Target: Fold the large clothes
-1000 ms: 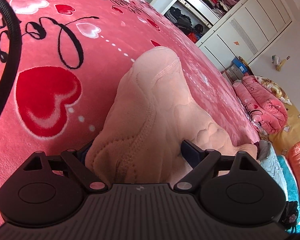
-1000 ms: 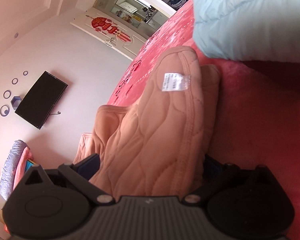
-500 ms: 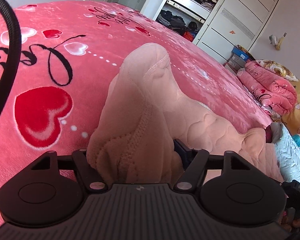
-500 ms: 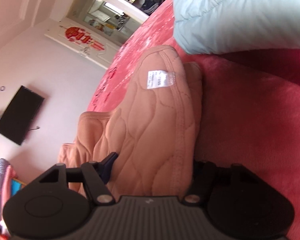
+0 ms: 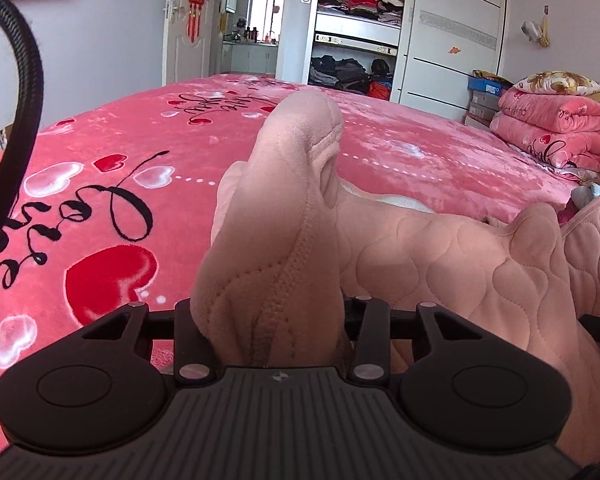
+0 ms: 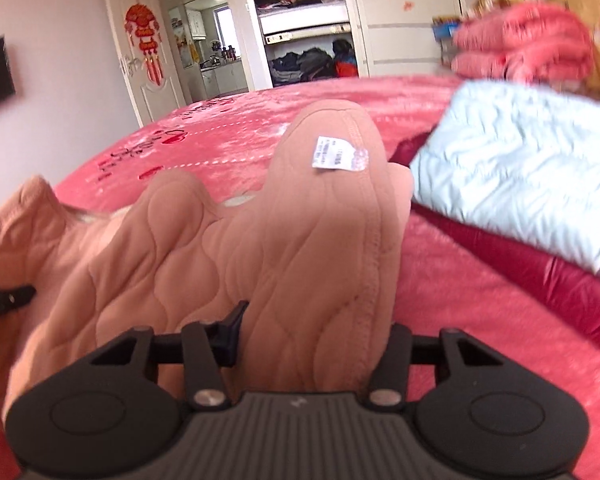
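A peach quilted garment (image 5: pixel 440 256) lies on a pink bedspread with red hearts (image 5: pixel 100 208). My left gripper (image 5: pixel 274 320) is shut on a bunched edge of it, which stands up between the fingers. My right gripper (image 6: pixel 312 332) is shut on another part of the same garment (image 6: pixel 320 248), where a white care label (image 6: pixel 338 154) shows. The cloth hangs between the two grippers. The fingertips are hidden by the fabric.
A pale blue padded garment (image 6: pixel 520 168) lies on a dark red one (image 6: pixel 540 276) to the right. Folded pink quilts (image 5: pixel 552 132) are stacked at the far right. An open wardrobe (image 5: pixel 352 24) and a door stand beyond the bed. A black cable (image 5: pixel 24 92) hangs left.
Both grippers have closed tighter on the garment and levelled out, so the views have swung up from the bed to the room. The cloth has lifted with them.
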The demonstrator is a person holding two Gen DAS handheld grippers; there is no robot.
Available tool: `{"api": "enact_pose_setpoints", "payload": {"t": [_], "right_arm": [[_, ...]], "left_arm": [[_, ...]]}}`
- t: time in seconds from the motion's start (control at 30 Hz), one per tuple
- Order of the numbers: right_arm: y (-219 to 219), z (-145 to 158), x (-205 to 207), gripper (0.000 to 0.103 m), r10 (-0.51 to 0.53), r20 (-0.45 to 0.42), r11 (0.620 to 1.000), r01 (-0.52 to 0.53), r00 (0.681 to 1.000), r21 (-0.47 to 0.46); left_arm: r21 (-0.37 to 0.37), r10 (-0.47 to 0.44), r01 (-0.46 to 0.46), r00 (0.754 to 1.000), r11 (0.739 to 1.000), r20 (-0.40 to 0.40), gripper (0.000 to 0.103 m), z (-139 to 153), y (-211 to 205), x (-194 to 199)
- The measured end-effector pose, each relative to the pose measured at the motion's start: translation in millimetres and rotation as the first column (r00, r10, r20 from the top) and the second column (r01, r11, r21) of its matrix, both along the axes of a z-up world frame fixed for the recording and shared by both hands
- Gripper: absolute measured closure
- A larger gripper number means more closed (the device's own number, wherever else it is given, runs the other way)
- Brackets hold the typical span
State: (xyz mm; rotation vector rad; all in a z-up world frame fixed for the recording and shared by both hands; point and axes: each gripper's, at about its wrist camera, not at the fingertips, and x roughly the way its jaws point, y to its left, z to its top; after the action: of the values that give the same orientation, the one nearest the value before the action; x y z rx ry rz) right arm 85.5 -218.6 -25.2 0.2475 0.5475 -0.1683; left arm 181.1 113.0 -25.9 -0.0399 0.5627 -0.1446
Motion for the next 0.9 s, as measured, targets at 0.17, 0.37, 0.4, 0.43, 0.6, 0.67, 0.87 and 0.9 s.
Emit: {"api": "enact_pose_setpoints", "payload": {"t": [0.17, 0.37, 0.4, 0.43, 0.6, 0.67, 0.87, 0.9], "right_arm": [[20, 6, 2, 0.06, 0.007, 0.009, 0.984, -0.005, 1.0, -0.176], [41, 20, 12, 0.063, 0.041, 0.03, 0.941, -0.028, 0.999, -0.337], [44, 24, 14, 0.063, 0.049, 0.036, 0.935, -0.033, 0.998, -0.354], [49, 29, 15, 0.063, 0.063, 0.044, 0.929, -0.042, 0.997, -0.369], [79, 43, 29, 0.063, 0.165, 0.076, 0.898, -0.118, 0.983, -0.423], [96, 49, 40, 0.063, 0.212, 0.091, 0.886, -0.152, 0.973, -0.438], [163, 76, 97, 0.063, 0.394, 0.17, 0.836, -0.275, 0.903, -0.474], [177, 82, 109, 0.063, 0.428, 0.185, 0.825, -0.3, 0.884, -0.478]], "left_arm": [[-0.038, 0.004, -0.003, 1.0, 0.999, 0.021, 0.055, 6, 10, -6], [-0.077, 0.024, -0.021, 0.999, 0.997, 0.04, 0.056, 13, 31, -13], [-0.079, 0.039, -0.035, 0.998, 0.996, 0.048, 0.056, 15, 36, -13], [-0.082, 0.057, -0.053, 0.997, 0.995, 0.055, 0.056, 16, 41, -14], [-0.13, 0.196, -0.184, 0.976, 0.974, 0.09, 0.056, 28, 85, -13], [-0.155, 0.268, -0.25, 0.958, 0.956, 0.102, 0.056, 33, 111, -14], [-0.202, 0.502, -0.469, 0.848, 0.86, 0.171, 0.056, 47, 187, -23], [-0.208, 0.541, -0.506, 0.82, 0.837, 0.184, 0.056, 49, 198, -26]]}}
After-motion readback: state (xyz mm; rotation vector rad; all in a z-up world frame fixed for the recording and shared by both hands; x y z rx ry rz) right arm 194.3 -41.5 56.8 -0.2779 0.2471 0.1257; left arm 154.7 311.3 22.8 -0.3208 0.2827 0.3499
